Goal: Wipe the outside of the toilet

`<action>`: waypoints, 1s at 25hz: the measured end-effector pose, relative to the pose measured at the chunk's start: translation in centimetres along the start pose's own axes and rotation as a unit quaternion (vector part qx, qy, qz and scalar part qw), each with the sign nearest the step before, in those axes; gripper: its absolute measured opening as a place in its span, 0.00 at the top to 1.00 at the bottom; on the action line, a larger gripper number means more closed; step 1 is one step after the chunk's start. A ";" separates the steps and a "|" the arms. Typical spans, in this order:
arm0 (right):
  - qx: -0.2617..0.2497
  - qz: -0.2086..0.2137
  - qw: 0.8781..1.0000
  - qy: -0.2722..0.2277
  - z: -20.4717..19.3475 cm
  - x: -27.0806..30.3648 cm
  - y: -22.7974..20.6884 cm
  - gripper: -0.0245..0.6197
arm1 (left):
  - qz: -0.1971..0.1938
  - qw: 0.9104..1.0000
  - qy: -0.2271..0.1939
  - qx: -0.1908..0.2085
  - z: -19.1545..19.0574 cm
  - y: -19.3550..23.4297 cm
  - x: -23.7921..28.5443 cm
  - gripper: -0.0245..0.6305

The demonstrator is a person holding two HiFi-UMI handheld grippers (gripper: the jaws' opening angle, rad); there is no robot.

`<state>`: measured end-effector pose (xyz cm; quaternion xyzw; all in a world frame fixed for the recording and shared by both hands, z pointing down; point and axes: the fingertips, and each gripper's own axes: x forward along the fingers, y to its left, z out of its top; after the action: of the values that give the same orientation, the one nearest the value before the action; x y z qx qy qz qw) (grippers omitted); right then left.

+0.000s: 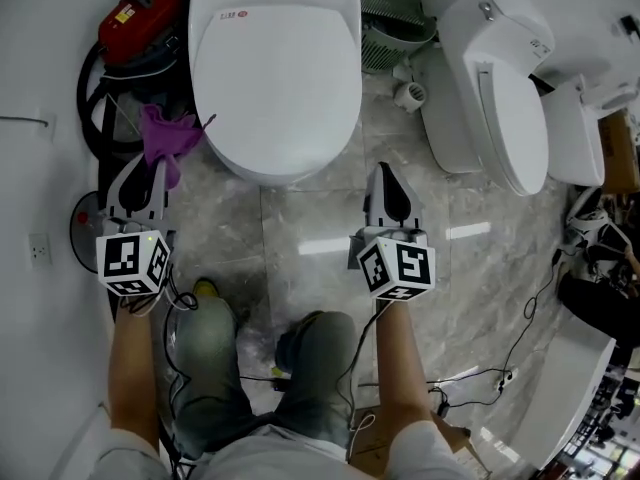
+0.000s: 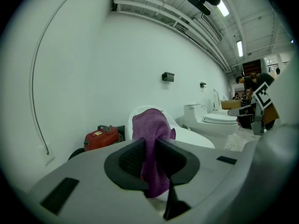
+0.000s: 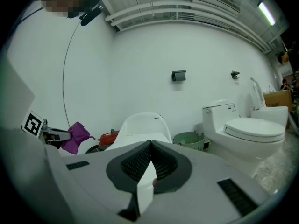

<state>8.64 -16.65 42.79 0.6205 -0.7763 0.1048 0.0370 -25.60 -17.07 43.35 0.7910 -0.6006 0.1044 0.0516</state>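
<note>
Beside toilet (image 1: 275,78) rim — left gripper (image 1: 152,171) pinching purple cloth (image 1: 166,138).

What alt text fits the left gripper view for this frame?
The left gripper is clamped on a purple cloth, in front of a white toilet. A red canister sits left by the wall; a second toilet stands farther right.

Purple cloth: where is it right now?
Head view, left side: the purple cloth is clamped in the left gripper, beside the closed toilet.
</note>
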 end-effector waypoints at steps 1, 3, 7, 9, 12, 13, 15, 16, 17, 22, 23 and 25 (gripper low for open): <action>0.000 0.000 1.000 -0.001 -0.8 0.3 -0.2 0.95 | 0.001 1.000 -0.001 0.000 -0.8 0.0 0.3 0.83; 0.000 -0.001 1.000 -0.002 -2.4 0.7 -0.7 0.95 | 0.002 1.000 -0.003 0.002 -2.4 0.1 0.8 0.83; 0.000 0.003 1.000 -0.009 -5.0 1.8 -1.6 0.95 | 0.006 1.000 -0.007 0.002 -5.2 0.0 1.6 0.83; -0.004 0.006 1.000 -0.012 -6.2 2.4 -1.8 0.95 | 0.008 1.000 -0.012 -0.010 -6.4 0.2 2.2 0.83; -0.010 0.007 1.000 -0.017 -8.1 3.2 -2.1 0.95 | 0.013 0.999 -0.027 -0.028 -8.0 0.7 3.1 0.83; -0.010 0.008 1.000 -0.018 -8.6 3.3 -2.2 0.95 | 0.014 0.999 -0.031 -0.030 -8.4 0.7 3.3 0.83; -0.011 0.009 1.000 -0.019 -9.7 3.6 -2.6 0.95 | 0.014 0.999 -0.038 -0.031 -9.3 0.7 3.7 0.83; -0.013 0.010 1.000 -0.020 -10.2 3.6 -2.8 0.95 | 0.013 0.999 -0.040 -0.032 -9.8 0.5 3.8 0.83; -0.015 0.010 1.000 -0.022 -10.6 3.7 -3.0 0.95 | 0.012 0.998 -0.042 -0.033 -10.2 0.4 4.0 0.83; -0.034 0.021 0.999 -0.033 -12.1 4.4 -3.6 0.95 | 0.010 0.999 -0.048 -0.015 -12.1 0.5 4.6 0.83; -0.036 0.020 0.999 -0.035 -12.4 4.4 -3.8 0.95 | 0.010 0.999 -0.049 -0.010 -12.5 0.5 4.7 0.83; -0.033 0.015 0.999 -0.041 -13.1 4.3 -4.2 0.95 | 0.010 0.998 -0.054 -0.007 -13.1 0.4 4.7 0.83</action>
<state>10.83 -18.93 56.82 0.6111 -0.7893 0.0544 0.0244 -26.14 -18.89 57.14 0.7893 -0.6108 0.0578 0.0230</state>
